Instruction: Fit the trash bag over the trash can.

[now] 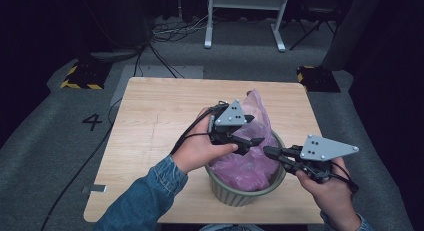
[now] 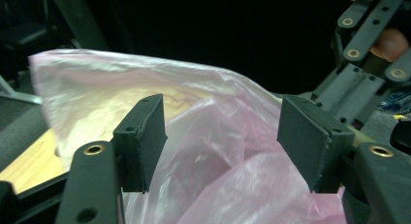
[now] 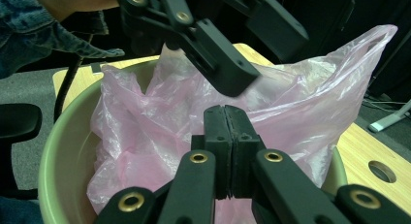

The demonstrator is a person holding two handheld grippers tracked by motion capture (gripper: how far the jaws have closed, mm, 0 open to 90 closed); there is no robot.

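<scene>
Right at the near middle of the wooden table (image 1: 150,121) stands a pale green ribbed bin (image 1: 240,193), and everything else sits in relation to it. A pink plastic bag (image 1: 250,163) lies crumpled inside the bin, filling its mouth; one loose flap of the bag rises above the bin's far rim and leans toward the far side of the table.

The left gripper (image 1: 252,130) hangs over the bin's left rim, held by a hand in a blue denim sleeve (image 1: 145,201) that crosses the table edge beside the bin. In the left gripper view its two black pads (image 2: 150,136) stand well apart, with the pink film bulging up between them but not pressed by either — the jaws are open and grip nothing.

The right gripper (image 1: 267,151) comes in level from the bin's right side, its tip just above the right rim. In the right gripper view its two pads (image 3: 215,136) meet flat against each other, pressed together, with the bag's folds directly behind and below them; whether a thin pinch of film sits between the pads cannot be told. The same view shows the left gripper's open jaws hovering over the bag, above the bin's far wall.

A round hole (image 3: 382,171) pierces the tabletop just outside the bin's right rim.
</scene>
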